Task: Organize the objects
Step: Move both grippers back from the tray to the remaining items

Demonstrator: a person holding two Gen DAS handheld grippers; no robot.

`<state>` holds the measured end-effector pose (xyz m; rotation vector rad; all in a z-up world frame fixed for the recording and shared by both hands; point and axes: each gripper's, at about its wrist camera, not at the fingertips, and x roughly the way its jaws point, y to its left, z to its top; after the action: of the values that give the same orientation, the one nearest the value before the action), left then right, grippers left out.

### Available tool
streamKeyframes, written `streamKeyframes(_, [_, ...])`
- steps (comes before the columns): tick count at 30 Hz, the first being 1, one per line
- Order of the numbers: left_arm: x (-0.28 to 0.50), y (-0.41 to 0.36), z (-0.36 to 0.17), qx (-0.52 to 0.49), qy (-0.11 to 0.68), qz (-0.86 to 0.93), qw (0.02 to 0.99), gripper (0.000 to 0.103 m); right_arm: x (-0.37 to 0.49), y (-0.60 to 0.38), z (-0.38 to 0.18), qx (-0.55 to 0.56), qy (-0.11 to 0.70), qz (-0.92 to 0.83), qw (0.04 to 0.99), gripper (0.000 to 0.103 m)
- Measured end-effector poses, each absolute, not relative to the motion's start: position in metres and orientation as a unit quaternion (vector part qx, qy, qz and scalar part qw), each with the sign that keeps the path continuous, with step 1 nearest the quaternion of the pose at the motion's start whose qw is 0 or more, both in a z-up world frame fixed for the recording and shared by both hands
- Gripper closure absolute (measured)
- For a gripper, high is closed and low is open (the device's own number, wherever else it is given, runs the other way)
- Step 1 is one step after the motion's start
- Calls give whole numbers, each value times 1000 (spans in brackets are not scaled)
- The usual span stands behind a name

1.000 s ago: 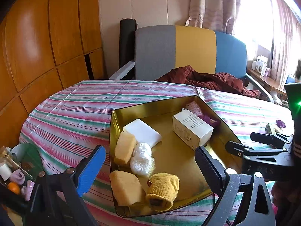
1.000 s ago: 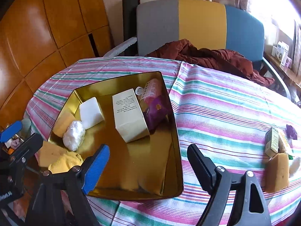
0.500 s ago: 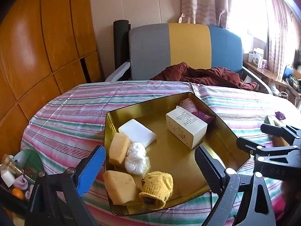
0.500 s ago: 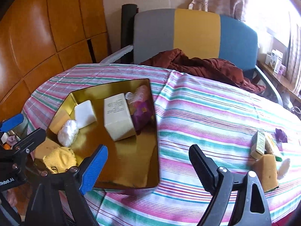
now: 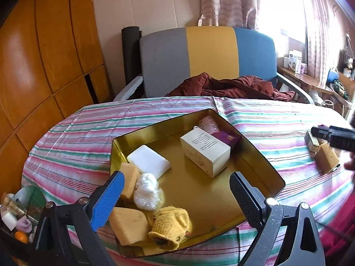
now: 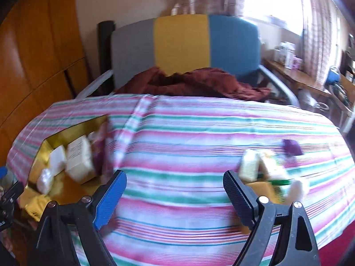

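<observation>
A gold tray (image 5: 261,161) sits on the striped table and holds a white box (image 5: 205,150), a white soap bar (image 5: 148,161), yellow sponges (image 5: 128,223), a plastic-wrapped ball (image 5: 146,190), a yellow sock (image 5: 170,226) and pink and purple packets (image 5: 224,135). My left gripper (image 5: 175,197) is open and empty above the tray's near edge. My right gripper (image 6: 175,197) is open and empty over the tablecloth; it also shows at the right of the left wrist view (image 5: 332,136). A loose sponge (image 5: 327,160), small boxes (image 6: 250,166) and a purple item (image 6: 291,147) lie at the right.
A grey, yellow and blue chair (image 5: 208,59) with a dark red cloth (image 5: 228,86) stands behind the table. A basket of small items (image 5: 15,215) sits at the lower left. Wooden panels line the left wall. The right wrist view is blurred.
My right gripper has swung to the right, away from the tray and towards the loose objects. My left gripper has pulled back a little from the tray. Both stay open.
</observation>
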<state>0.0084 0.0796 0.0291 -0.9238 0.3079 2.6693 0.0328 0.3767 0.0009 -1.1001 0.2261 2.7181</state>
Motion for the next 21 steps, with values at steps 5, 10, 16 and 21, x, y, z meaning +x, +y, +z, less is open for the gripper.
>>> streamKeyframes(5, [8,93,32,-319,109,925,176,7,45,432,10,-363,92,912,166,12])
streamKeyframes(10, [6,110,35,-320,110,918,206,7,64,489,10,-347,125,898,242,12])
streamKeyframes(16, [3,143,40,-319,120,906,250,7,96,555,-5,-315,226,867,314,12])
streamKeyframes(21, [0,180,39,-321,132,893,286,7,118,585,-17,-296,320,838,330,12])
